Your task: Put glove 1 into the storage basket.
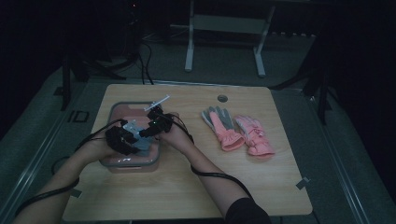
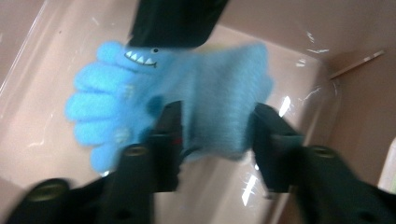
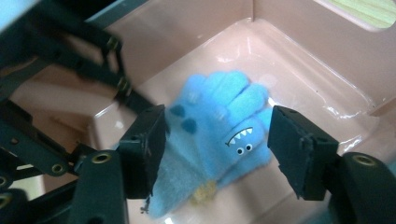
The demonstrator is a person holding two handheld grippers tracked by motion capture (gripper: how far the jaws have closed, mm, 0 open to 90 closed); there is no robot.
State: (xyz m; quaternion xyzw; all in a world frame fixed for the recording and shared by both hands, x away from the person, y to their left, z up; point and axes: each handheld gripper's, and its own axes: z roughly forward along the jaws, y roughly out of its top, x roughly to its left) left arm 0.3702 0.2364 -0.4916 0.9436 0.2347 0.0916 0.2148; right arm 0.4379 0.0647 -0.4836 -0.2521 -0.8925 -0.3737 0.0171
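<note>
Dim, underexposed high view; gripper views brighter, motion-blurred, with glare streaks.

We look down from high on the table point(image 1: 261, 177), our two gripper cameras close inside the pink bin point(image 3: 299, 65), sharing the blue glove point(image 2: 205, 107).

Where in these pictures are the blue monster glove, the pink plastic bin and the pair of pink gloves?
blue monster glove point(image 3: 219, 126): right gripper view, on the palm beside the toothy mouth.
pink plastic bin point(image 1: 122, 163): high view, on its near wall.
pair of pink gloves point(image 1: 254, 135): high view, on the right-hand glove's back.
</note>
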